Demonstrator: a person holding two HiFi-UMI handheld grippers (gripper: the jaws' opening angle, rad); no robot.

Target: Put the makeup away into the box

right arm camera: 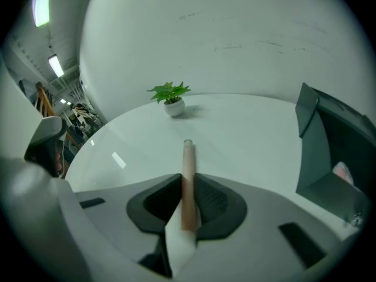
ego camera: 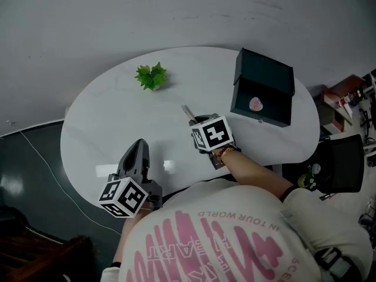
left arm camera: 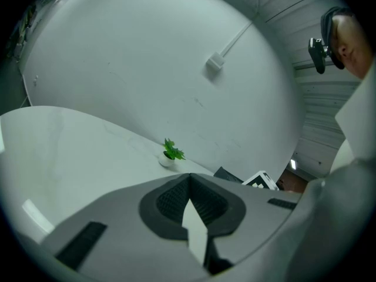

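My right gripper point(ego camera: 194, 122) is over the middle of the white table point(ego camera: 111, 116), shut on a thin pinkish makeup tube point(ego camera: 188, 112). In the right gripper view the tube point(right arm camera: 188, 157) is pinched between the pads and sticks out ahead of the right gripper point(right arm camera: 188, 184). The dark box point(ego camera: 264, 70) stands open to the right, apart from the tube, with a pink item point(ego camera: 255, 104) inside. It also shows as the box point(right arm camera: 320, 151) at the right edge. My left gripper point(ego camera: 140, 143) is near the table's front edge, shut with nothing in it point(left arm camera: 189, 178).
A small green plant point(ego camera: 151, 76) in a white pot stands at the back of the table, also seen as the plant point(right arm camera: 170, 96) beyond the tube. A black chair point(ego camera: 341, 163) and some clutter are off the table's right side. A cable point(ego camera: 41, 157) runs over the dark floor at left.
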